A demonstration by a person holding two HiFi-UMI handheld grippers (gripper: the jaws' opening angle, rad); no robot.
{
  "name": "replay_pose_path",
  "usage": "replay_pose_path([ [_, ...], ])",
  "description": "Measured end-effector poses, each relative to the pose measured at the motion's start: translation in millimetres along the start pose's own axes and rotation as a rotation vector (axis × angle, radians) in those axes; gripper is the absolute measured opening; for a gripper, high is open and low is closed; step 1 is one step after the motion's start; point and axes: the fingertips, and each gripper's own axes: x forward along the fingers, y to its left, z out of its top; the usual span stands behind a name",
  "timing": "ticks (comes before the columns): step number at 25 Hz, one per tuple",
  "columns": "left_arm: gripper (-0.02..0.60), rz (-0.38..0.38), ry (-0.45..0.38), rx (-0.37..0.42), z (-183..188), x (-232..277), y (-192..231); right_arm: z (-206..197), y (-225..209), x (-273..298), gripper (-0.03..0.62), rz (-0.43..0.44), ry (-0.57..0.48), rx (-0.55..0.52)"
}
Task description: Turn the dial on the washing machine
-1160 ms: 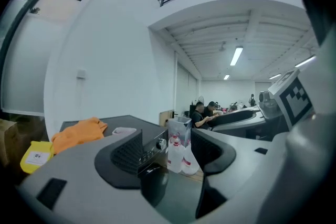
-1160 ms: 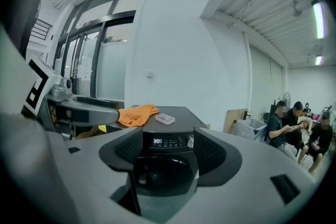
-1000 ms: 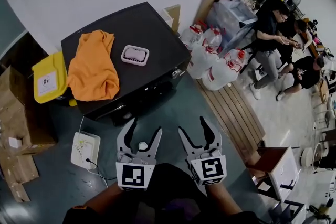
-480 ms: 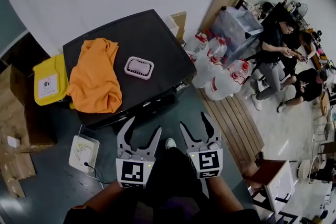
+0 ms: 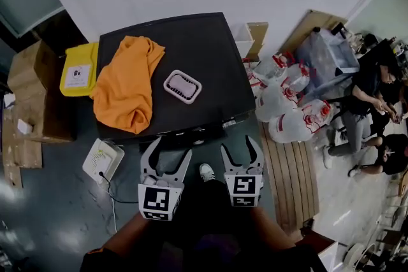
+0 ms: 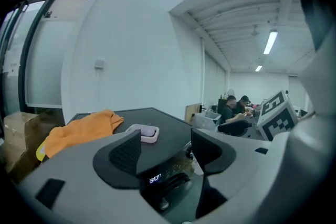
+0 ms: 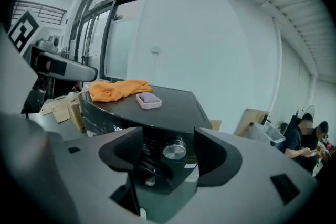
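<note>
The black washing machine stands against the white wall, its front edge just beyond both grippers. Its silver dial shows on the front panel, framed between the open jaws of my right gripper but still some way off. A lit digital display appears between the open jaws of my left gripper. In the head view the left gripper and right gripper are side by side, both holding nothing.
On the machine's top lie an orange cloth and a small pink tray. A yellow bag and cardboard boxes stand left, a white device on the floor, water jugs and seated people right.
The view has shifted: I have stepped nearer and more square to the washing machine, so its front edge now sits just beyond the jaw tips. Both grippers stay open.
</note>
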Motion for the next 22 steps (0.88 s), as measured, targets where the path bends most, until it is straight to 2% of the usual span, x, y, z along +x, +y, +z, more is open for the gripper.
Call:
replay_pose_path([
  [9, 0.284, 0.202, 0.045, -0.011, -35, 27, -7, -46, -15, 62, 0.319, 0.096, 0.071, -0.147],
  [17, 0.284, 0.304, 0.100, -0.072, -72, 31, -5, -70, -8, 84, 0.319, 0.146, 0.109, -0.131],
  [22, 0.283, 0.323, 0.143, -0.073, -89, 30, -7, -78, -8, 96, 0.319, 0.141, 0.117, -0.169],
])
